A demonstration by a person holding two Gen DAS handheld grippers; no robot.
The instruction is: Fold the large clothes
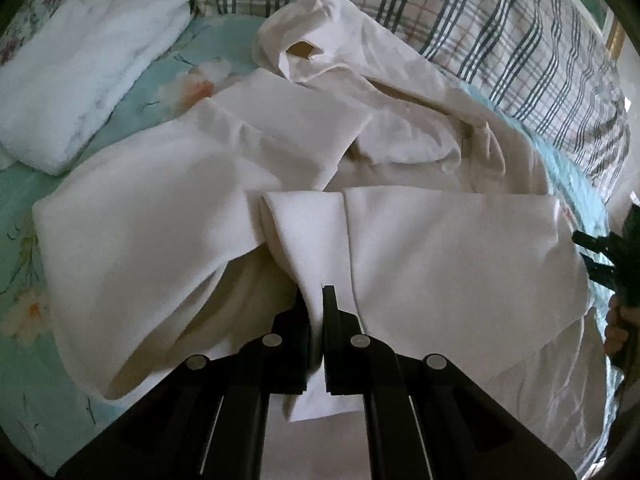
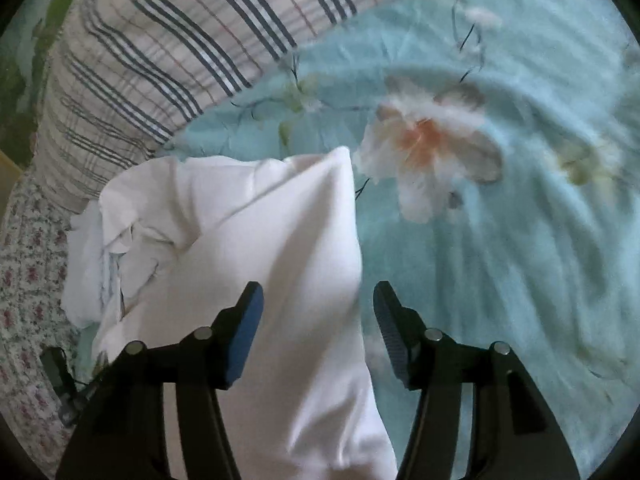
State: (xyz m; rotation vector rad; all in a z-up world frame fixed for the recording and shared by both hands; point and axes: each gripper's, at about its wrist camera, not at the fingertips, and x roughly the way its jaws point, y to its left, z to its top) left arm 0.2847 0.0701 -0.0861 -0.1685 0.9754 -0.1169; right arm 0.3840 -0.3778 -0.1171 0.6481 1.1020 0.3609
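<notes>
A large white garment (image 1: 440,240) lies crumpled and partly folded on the bed, its collar opening (image 1: 304,50) toward the back. My left gripper (image 1: 316,300) is shut on a bunched fold of the garment at its near edge, and the cloth hangs down between the fingers. My right gripper (image 1: 584,250) shows at the far right edge of the left wrist view, off the garment's right side, held by a hand (image 1: 618,328). In the right wrist view my right gripper (image 2: 318,312) is open, with a corner of the white garment (image 2: 260,220) lying below the gap, untouched by the pads.
The bed has a teal sheet (image 2: 500,280) printed with flowers. A folded white stack (image 1: 80,76) lies at the back left. A plaid quilt (image 1: 520,40) runs along the back and right side. A small-flowered cloth (image 2: 28,280) and a dark object (image 2: 60,380) sit at the left.
</notes>
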